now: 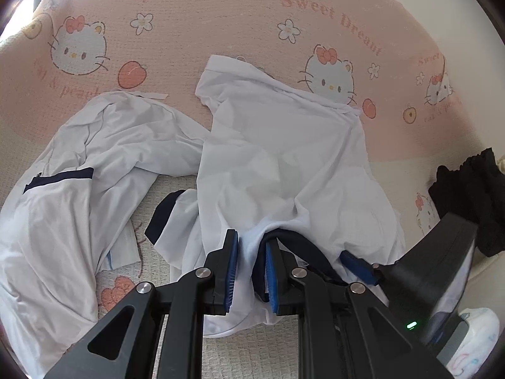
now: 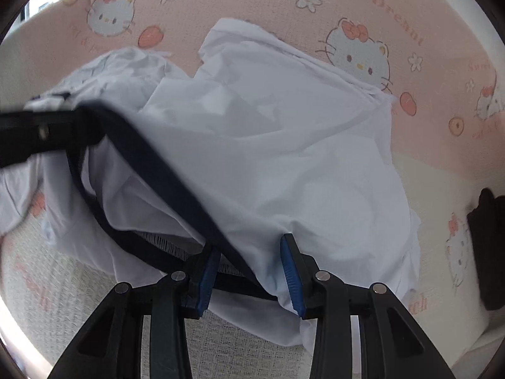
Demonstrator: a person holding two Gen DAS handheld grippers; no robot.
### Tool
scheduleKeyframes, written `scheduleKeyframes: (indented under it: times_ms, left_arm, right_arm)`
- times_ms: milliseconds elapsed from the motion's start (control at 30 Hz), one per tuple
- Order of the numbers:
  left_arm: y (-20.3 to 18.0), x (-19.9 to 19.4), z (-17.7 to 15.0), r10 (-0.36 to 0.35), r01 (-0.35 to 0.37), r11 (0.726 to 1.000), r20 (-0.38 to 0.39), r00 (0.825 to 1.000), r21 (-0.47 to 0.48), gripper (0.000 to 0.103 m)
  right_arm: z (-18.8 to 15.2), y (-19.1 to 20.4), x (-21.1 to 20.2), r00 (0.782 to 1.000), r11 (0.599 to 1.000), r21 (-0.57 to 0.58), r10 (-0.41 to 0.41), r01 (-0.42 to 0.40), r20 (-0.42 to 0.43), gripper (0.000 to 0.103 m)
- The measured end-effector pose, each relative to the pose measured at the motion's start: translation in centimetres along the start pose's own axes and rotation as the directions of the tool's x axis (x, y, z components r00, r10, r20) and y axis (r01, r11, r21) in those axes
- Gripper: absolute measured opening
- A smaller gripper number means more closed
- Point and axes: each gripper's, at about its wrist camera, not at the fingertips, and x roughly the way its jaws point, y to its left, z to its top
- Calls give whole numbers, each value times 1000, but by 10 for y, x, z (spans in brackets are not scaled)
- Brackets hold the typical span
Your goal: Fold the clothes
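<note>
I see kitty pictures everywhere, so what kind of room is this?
Probably a bedroom. The white shirt lies on a pink cartoon-cat mat printed "Sweet Dream", spread wide like bedding on a bed. More clothes lie around: another white garment and something black.

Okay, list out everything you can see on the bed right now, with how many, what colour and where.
White shirt with navy trim: one, white, centre of the bed cover, near edge held by both grippers.
Second white garment: one, white with a navy stripe, lying crumpled to the left of the shirt.
Black garment: one, black, at the right edge.
Bed cover: one, pink and cream with a cartoon cat print, under everything.
Left gripper: one, black with blue pads, closed on the shirt's near edge.
Right gripper: one, black with blue pads, shirt fabric between its fingers, to the right of the left gripper.
</note>
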Motion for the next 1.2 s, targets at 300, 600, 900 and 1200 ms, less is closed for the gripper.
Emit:
scheduleKeyframes:
  times_ms: [300, 600, 900, 1200]
  left_arm:
    - [5, -15, 8, -11, 12, 1000, 28, 1000, -20, 14]
    - [-6, -21, 5, 56, -58, 996, 24, 998, 62, 14]
    - [0, -16, -18, 138, -134, 986, -38, 990, 99, 15]
    - [1, -21, -41, 173, -163, 981, -82, 982, 108, 15]
  right_arm:
    - [-8, 3, -6, 993, 991, -63, -120, 120, 10, 37]
    - [-14, -61, -39, 990, 968, 211, -137, 139, -24, 15]
    - [-21, -89, -53, 989, 938, 314, -144, 146, -32, 16]
    - [-37, -96, -62, 992, 923, 363, -120, 129, -46, 16]
